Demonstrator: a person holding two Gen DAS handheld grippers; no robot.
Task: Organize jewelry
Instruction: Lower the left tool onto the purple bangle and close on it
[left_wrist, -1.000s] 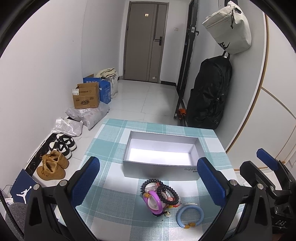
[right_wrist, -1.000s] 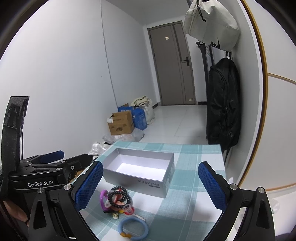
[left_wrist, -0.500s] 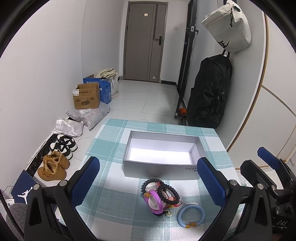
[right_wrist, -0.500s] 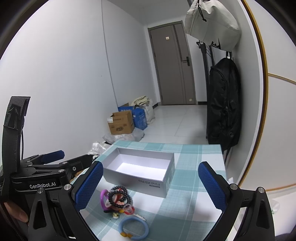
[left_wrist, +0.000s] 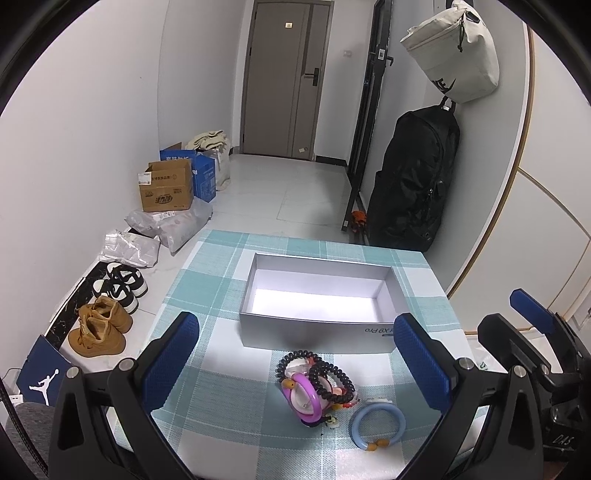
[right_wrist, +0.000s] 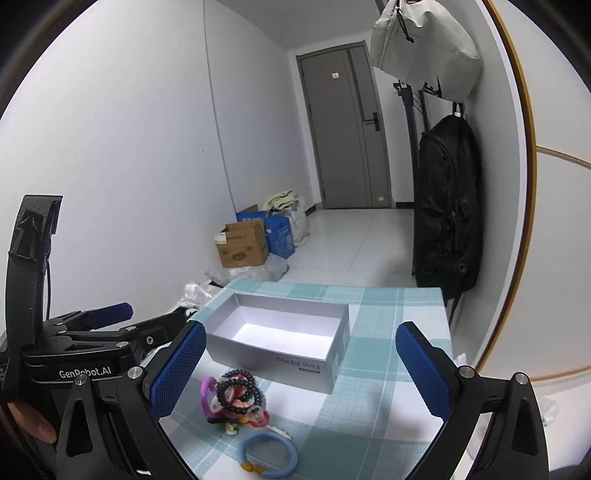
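Note:
An open grey box (left_wrist: 317, 301) (right_wrist: 280, 341) stands empty on the teal checked tablecloth (left_wrist: 207, 280). In front of it lies a pile of jewelry: black bead bracelets (left_wrist: 328, 376) (right_wrist: 236, 389), a purple bangle (left_wrist: 308, 400) (right_wrist: 207, 393), and a light blue ring bracelet (left_wrist: 376, 422) (right_wrist: 267, 456) apart to the right. My left gripper (left_wrist: 295, 363) is open and empty, above and short of the pile. My right gripper (right_wrist: 295, 373) is open and empty, to the right of the left one. The left gripper's body (right_wrist: 92, 354) shows in the right wrist view.
The small table ends at the left over a floor with shoes (left_wrist: 99, 328), plastic bags (left_wrist: 166, 225) and cardboard boxes (left_wrist: 166, 186). A black backpack (left_wrist: 410, 177) and a white bag (left_wrist: 454, 48) hang on the right wall. A door (left_wrist: 284, 77) is far back.
Both grippers have barely shifted; the view in the left wrist camera has drifted slightly. Nothing was taken hold of or moved.

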